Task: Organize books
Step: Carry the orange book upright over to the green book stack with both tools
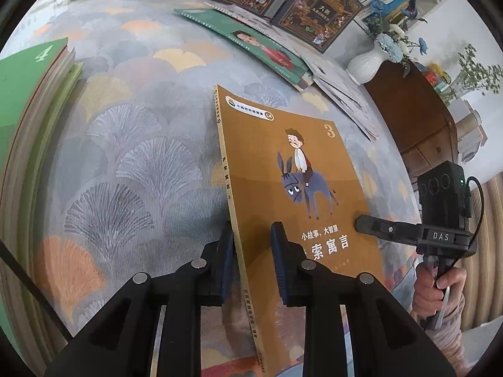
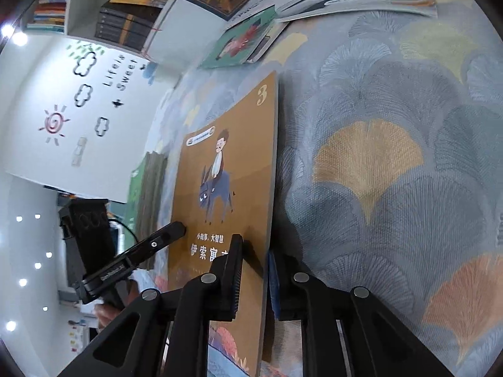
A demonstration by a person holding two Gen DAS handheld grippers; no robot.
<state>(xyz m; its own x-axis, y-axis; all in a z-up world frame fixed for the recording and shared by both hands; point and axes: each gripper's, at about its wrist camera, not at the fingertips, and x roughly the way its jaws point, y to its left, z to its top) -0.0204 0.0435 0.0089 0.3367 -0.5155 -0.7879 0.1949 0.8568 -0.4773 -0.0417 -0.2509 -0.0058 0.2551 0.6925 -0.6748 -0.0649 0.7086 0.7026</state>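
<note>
An orange-brown picture book (image 1: 298,163) marked 3, with a boy riding a donkey on the cover, is held between both grippers above the patterned rug (image 1: 132,144). My left gripper (image 1: 253,253) is shut on the book's near end at the spine, one pad on each side. My right gripper (image 2: 254,271) is shut on the same book (image 2: 226,169) at its open edge. One of its fingers (image 1: 377,227) lies across the cover in the left wrist view. The left gripper's finger (image 2: 166,234) shows at the cover's left side in the right wrist view.
A stack topped by a green book marked 4 (image 1: 34,94) lies at the left. Farther off lie a green book (image 1: 261,47), loose white books (image 1: 342,91) and two dark ornate books (image 1: 317,9). A white vase (image 1: 367,66) stands beside a wooden cabinet (image 1: 415,110). A bookshelf (image 2: 132,9) stands behind.
</note>
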